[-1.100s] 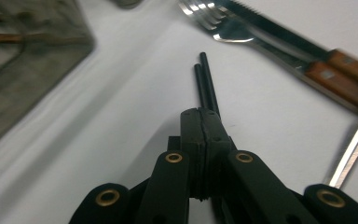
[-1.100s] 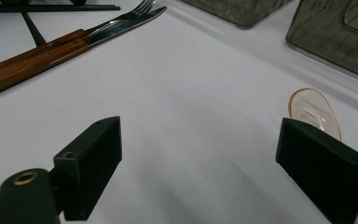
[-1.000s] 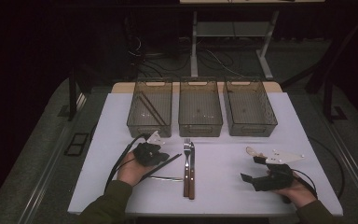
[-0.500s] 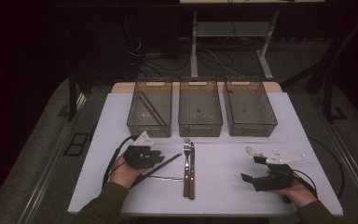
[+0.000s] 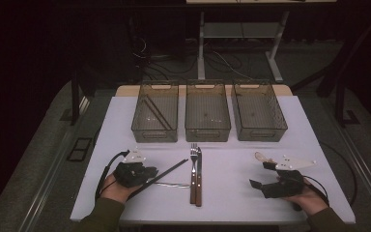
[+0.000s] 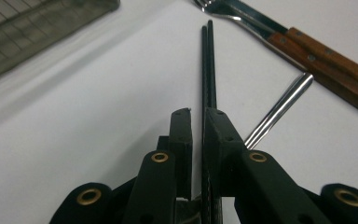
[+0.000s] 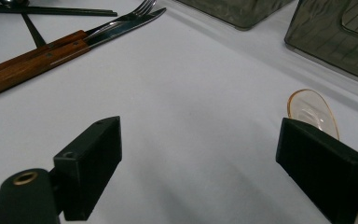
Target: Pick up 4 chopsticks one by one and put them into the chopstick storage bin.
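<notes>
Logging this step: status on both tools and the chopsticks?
Left tool shut on chopsticks. Right tool open, idle. Fork, knife close by; path clear.

We count three wire-mesh bins in a row at the far side of the surface (image 5: pixel 125 125): the left bin (image 5: pixel 155 116), the middle bin (image 5: pixel 207 110) and the right bin (image 5: pixel 259 110). Just in front of the middle bin lie one fork (image 5: pixel 192 171) and one knife (image 5: pixel 199 174), both with wooden handles, touching side by side. Left of the fork we count two black chopsticks (image 6: pixel 208 65) lying together as a pair, and one slim metal handle (image 6: pixel 279 109) beside them. Right of the knife, well apart, lies one clear amber spoon (image 7: pixel 313 112). We also count two claws, the left claw (image 5: pixel 150 175) and the right claw (image 5: pixel 258 175).
</notes>
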